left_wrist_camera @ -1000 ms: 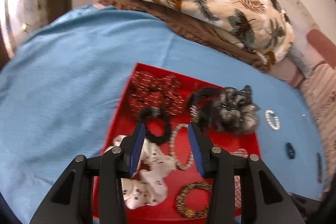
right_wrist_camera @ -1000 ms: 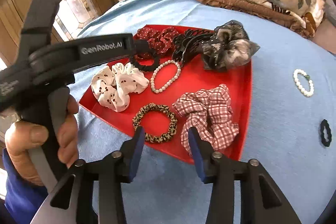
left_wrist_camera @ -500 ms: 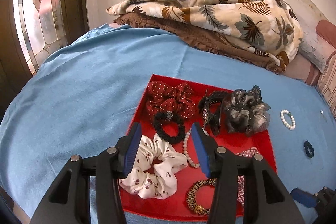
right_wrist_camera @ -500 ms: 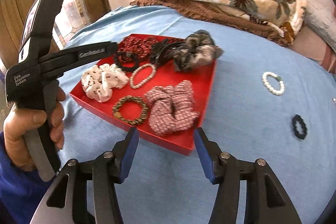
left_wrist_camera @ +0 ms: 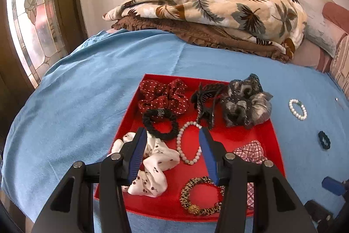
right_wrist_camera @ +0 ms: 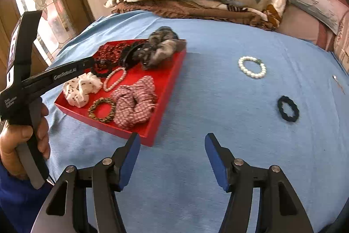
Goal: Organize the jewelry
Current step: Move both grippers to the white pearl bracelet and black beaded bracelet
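Blue bedspread [right_wrist_camera: 218, 123] under red tray [right_wrist_camera: 172, 71], mostly filled w/ scrunchies. Left gripper [left_wrist_camera: 172, 145] hovered over tray, jaws apart, nothing held. Right gripper [right_wrist_camera: 172, 152] over bare cloth, jaws opening, empty. Pearl bracelet [right_wrist_camera: 252, 67] & black hair tie [right_wrist_camera: 288, 108] lay outside tray, well apart. Risk: pinching soft cloth w/ thin tie, dragging bedspread, shifting tray.

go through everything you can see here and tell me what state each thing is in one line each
left gripper: open, empty, above the tray
right gripper: jaws opening, nothing between them, over the blue cover
red tray: holds scrunchies, a claw clip, a pearl bracelet
loose pearl bracelet: on the blue cover, outside the tray
small black hair tie: on the cover, outside the tray
leaf-print blanket: folded, piled at the back
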### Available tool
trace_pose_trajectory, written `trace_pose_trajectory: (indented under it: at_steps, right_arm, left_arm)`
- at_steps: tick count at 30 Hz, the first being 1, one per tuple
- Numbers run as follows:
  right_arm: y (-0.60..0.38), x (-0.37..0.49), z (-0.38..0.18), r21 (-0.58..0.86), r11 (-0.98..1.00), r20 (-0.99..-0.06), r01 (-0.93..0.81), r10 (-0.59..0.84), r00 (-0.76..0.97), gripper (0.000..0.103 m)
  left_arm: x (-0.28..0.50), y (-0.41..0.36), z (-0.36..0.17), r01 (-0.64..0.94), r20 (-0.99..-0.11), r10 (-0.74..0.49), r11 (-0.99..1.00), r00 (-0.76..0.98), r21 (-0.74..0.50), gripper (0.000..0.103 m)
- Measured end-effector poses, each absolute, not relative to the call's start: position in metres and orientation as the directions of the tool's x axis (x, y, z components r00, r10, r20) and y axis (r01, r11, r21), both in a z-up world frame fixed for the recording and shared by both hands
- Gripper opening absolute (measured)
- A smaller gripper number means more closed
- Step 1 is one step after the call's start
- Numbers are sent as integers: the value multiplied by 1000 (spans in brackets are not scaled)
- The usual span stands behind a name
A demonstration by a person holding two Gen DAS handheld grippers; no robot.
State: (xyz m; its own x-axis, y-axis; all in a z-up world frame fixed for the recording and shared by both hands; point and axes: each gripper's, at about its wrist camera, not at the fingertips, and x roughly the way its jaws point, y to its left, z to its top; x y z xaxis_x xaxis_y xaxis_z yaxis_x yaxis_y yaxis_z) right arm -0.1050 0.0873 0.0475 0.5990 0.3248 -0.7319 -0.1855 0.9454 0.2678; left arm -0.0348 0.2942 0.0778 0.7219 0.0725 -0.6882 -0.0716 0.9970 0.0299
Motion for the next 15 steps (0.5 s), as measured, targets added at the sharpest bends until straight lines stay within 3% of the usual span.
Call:
trace_pose_trajectory:
  at_steps: [15]
  right_arm:
    - [-54,-129,28,254,967,-757,27,182,627,74]
  left_arm:
    - [-110,257,88,-47,-636,100,994,765,100,50]
